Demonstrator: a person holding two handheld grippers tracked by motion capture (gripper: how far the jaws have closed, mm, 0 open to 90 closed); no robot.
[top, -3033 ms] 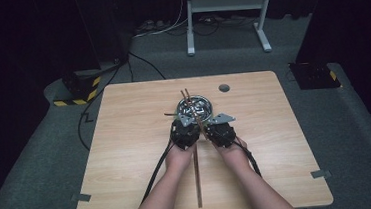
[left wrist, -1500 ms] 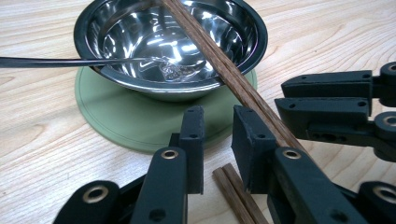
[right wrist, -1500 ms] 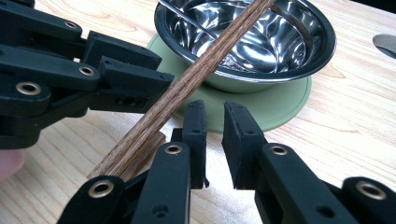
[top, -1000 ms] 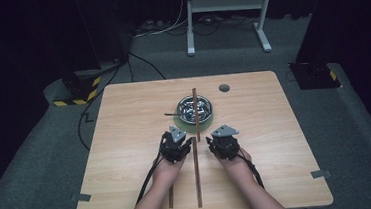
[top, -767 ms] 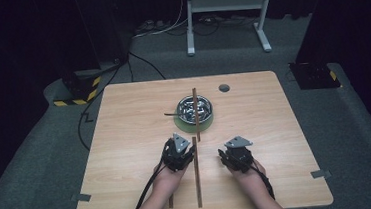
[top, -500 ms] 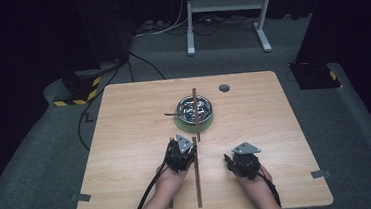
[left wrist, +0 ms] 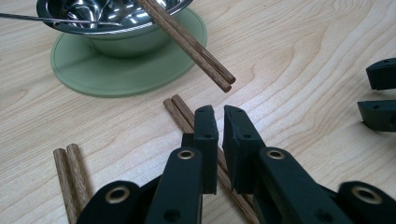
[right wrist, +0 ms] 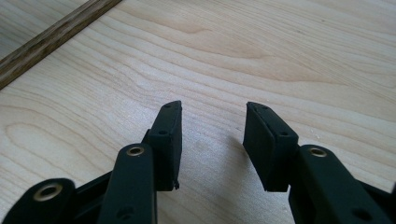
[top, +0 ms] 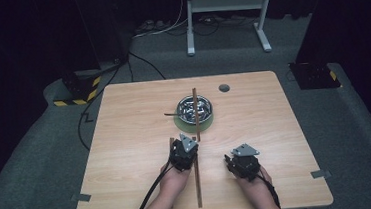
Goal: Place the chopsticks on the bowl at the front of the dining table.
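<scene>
1. I am keeping the left gripper [left wrist: 219, 114] pressed low on the bench [right wrist: 280, 56], its jaws drawn almost together over the flat chopsticks [left wrist: 180, 109]. The pair is passing under them, and I cannot tell whether the pads are pinching it.
2. I am resting the right gripper [right wrist: 212, 112] off to the side. Its jaws have just been opening and are standing apart with nothing between them, probably staying clear.
3. Another chopstick pair [left wrist: 196, 46] is leaning on the steel bowl [left wrist: 126, 44], its end raised off the wood.
4. The bowl is sitting on a green mat [left wrist: 93, 74], just beyond.
</scene>
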